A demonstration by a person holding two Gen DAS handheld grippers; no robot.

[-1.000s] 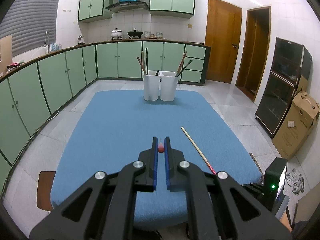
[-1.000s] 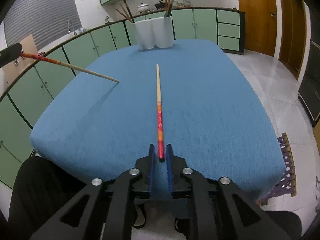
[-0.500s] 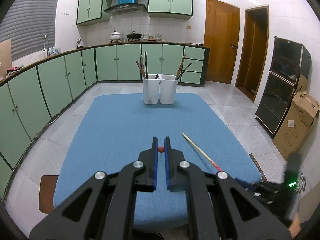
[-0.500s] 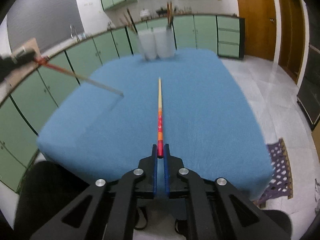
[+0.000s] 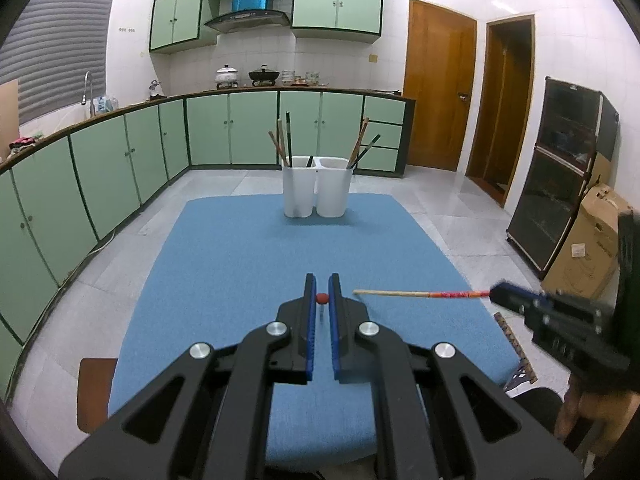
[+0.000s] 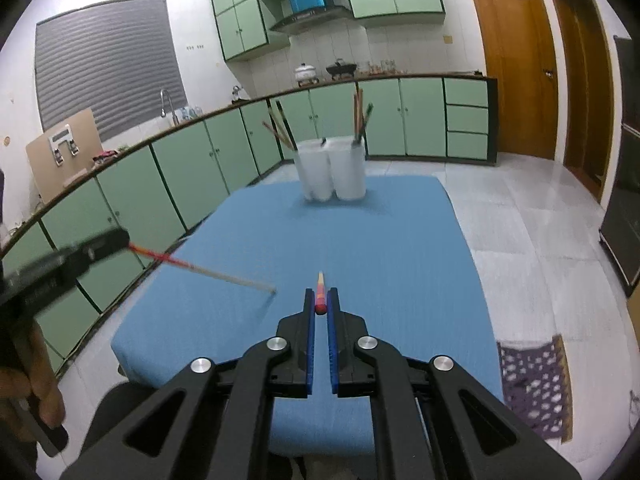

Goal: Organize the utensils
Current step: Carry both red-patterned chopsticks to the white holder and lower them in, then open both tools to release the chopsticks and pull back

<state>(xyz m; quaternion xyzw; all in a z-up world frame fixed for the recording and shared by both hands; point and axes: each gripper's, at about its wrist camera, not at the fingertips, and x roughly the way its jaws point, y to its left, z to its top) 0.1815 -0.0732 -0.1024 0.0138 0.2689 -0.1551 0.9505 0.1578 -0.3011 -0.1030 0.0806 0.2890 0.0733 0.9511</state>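
two-gripper view of a blue-covered table (image 5: 240, 256), with a pair of white utensil holders (image 5: 318, 186) at its far end as landmark. left gripper (image 5: 322, 300): jaws narrow, clamped on the red end of a chopstick (image 5: 321, 298), seen end-on in its own view; from the right wrist view the same stick (image 6: 208, 272) slants out from that gripper toward the cloth, on the near side of the holders, as it did a second ago. right gripper (image 6: 321, 307): jaws narrow, pinching the red-orange end of the second chopstick (image 6: 320, 296). change: a second ago this second stick lay flat on the cloth, pointing toward the holders, with the jaws not yet fully pressed on it; now it is clear of the table and seen foreshortened, and in the left wrist view it (image 5: 416, 293) juts sideways in the air from the right gripper (image 5: 504, 295), well short of the holders. meaning: both loose sticks are in hand and the cloth near the holders shows nothing else lying on it. the holders already contain several dark and wooden chopsticks (image 5: 362, 142). judged next step: carrying each stick to the holders and dropping it in tip-first.
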